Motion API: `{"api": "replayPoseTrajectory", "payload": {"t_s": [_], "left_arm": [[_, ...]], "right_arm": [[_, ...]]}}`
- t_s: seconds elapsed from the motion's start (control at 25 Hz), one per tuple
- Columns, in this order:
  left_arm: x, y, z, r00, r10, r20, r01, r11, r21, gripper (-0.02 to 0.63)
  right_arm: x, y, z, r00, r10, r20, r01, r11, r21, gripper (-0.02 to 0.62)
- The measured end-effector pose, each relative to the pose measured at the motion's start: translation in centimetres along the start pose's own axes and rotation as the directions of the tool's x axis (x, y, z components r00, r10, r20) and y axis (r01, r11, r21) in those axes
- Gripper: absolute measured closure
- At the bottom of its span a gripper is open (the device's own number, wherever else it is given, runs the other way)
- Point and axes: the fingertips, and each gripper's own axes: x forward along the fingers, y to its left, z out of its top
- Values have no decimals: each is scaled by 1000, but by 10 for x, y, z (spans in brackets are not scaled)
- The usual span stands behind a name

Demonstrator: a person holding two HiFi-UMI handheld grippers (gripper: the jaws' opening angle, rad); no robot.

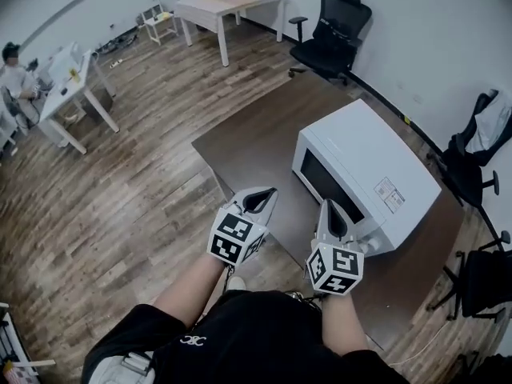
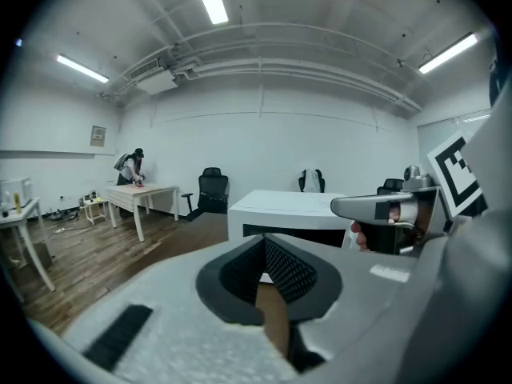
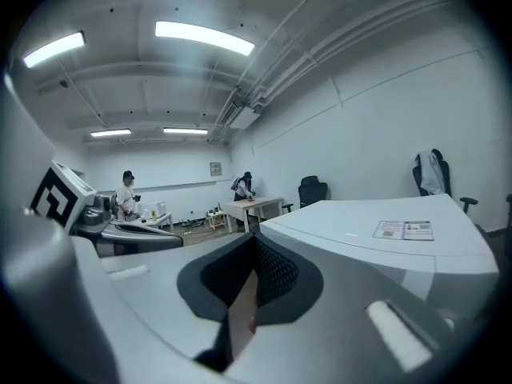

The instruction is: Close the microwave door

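A white microwave [image 1: 376, 162] stands on a dark brown table [image 1: 256, 142], its dark-windowed door [image 1: 330, 189] lying flush with the front. My left gripper [image 1: 262, 199] hovers off the table's near edge, left of the door, jaws together and empty. My right gripper [image 1: 330, 214] is held close in front of the door's lower corner, jaws also together with nothing in them. In the left gripper view the microwave [image 2: 292, 206] sits ahead beyond the shut left gripper [image 2: 268, 286]. In the right gripper view the microwave's top [image 3: 384, 234] fills the right side past the right gripper [image 3: 250, 286].
A black office chair [image 1: 334, 34] stands behind the table, and two more chairs [image 1: 472, 162] are at the right. Light wooden desks [image 1: 228, 6] stand on the wood floor at the back and left, with people at them.
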Motion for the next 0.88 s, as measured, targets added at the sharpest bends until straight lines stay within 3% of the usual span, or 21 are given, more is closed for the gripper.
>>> {"api": "replayPoseTrajectory", "payload": {"t_s": [0.28,0.52,0.88], "left_arm": [[-35,47,-10,993,116,3,-116,992,-52,594],[-47,60,-16,989,148,-3,-148,986,-72,594],[-48,63,-16,988,153,-3,-153,986,-72,594]], "right_arm": [[28,50,-6,994,95,-50,-97,994,-48,588],[35,70,-9,988,137,-67,-141,988,-55,588],[37,70,-12,990,120,-79,-125,991,-57,588]]}}
